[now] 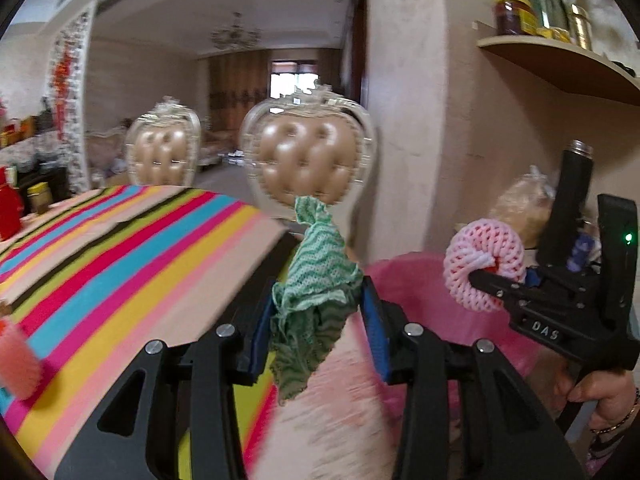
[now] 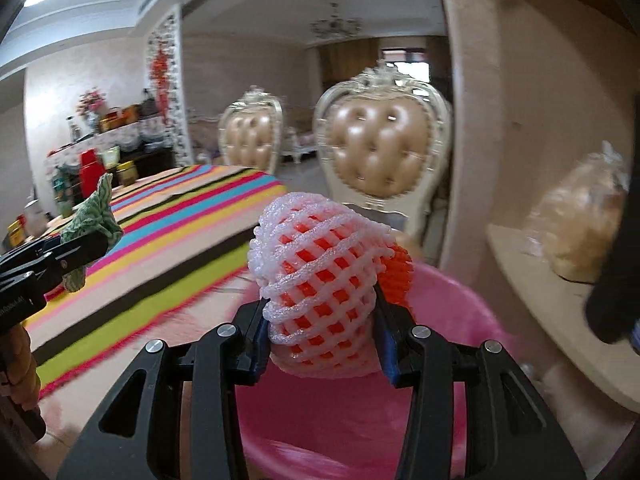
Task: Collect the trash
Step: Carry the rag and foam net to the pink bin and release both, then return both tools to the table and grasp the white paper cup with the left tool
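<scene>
My left gripper (image 1: pixel 318 320) is shut on a crumpled green cloth (image 1: pixel 312 300), held above the table's edge beside a pink bin (image 1: pixel 420 292). My right gripper (image 2: pixel 322 328) is shut on a white foam fruit net (image 2: pixel 320 280) with orange net inside, held over the pink bin (image 2: pixel 448 320). The right gripper (image 1: pixel 492 280) and its pink-white net (image 1: pixel 480 264) also show in the left wrist view, to the right. The left gripper (image 2: pixel 76 252) with the green cloth (image 2: pixel 94 216) shows at the left of the right wrist view.
A striped tablecloth (image 1: pixel 120 260) covers the table on the left. Two padded chairs (image 1: pixel 308 160) stand behind it. A shelf (image 2: pixel 560 300) on the right holds a bagged item (image 2: pixel 580 224) and a black bottle (image 1: pixel 568 200). Another pink foam piece (image 1: pixel 16 360) lies at the table's left.
</scene>
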A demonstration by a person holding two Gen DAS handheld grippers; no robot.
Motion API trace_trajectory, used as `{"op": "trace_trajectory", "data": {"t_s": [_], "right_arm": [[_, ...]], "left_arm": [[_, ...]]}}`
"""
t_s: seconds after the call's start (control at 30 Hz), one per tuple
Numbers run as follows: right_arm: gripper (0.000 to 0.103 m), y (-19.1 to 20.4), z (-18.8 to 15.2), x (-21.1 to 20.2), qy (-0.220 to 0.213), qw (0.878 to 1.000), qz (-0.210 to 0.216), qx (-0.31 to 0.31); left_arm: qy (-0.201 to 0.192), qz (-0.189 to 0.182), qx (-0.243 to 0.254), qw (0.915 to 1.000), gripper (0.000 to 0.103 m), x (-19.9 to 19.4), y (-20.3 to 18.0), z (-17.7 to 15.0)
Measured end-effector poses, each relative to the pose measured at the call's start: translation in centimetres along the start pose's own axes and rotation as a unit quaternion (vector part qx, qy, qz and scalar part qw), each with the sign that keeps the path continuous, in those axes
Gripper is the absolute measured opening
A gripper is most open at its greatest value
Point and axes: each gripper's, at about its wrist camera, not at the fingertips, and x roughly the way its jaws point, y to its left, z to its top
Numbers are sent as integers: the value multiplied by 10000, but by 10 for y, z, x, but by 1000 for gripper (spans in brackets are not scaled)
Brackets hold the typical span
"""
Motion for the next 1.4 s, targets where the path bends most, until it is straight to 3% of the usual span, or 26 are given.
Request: {"op": "trace_trajectory", "data": {"t_s": [0.3, 0.4, 0.47, 0.53, 0.7, 1.0, 1.23, 1.4], "right_arm": [[47, -55, -14, 10, 213, 9992, -184, 281], [53, -60, -16, 23, 333, 9992, -117, 164], [72, -60, -17, 34, 483, 9988, -26, 103], [77, -60, -18, 32, 436, 9989, -12, 141], [81, -61, -17, 18, 281, 9993, -33, 233], [89, -12, -6, -7, 106, 9999, 96, -94], [91, 64, 2, -3, 115, 9959, 749, -483], [91, 131, 0, 9, 272, 9874, 1278, -897]], "left_arm": [[270, -941, 305, 9947, 42, 62, -65, 13], [424, -1061, 398, 9927, 56, 83, -76, 13], [462, -958, 379, 9936, 81, 86, -72, 10], [367, -825, 222, 9957, 89, 81, -61, 7], [292, -465, -44, 9985, 97, 55, -22, 5], [425, 447, -81, 9981, 98, -3, 25, -13], [366, 1038, -26, 9939, 98, -55, 59, -29], [314, 1540, -328, 9870, 98, -99, 101, -42]]}}
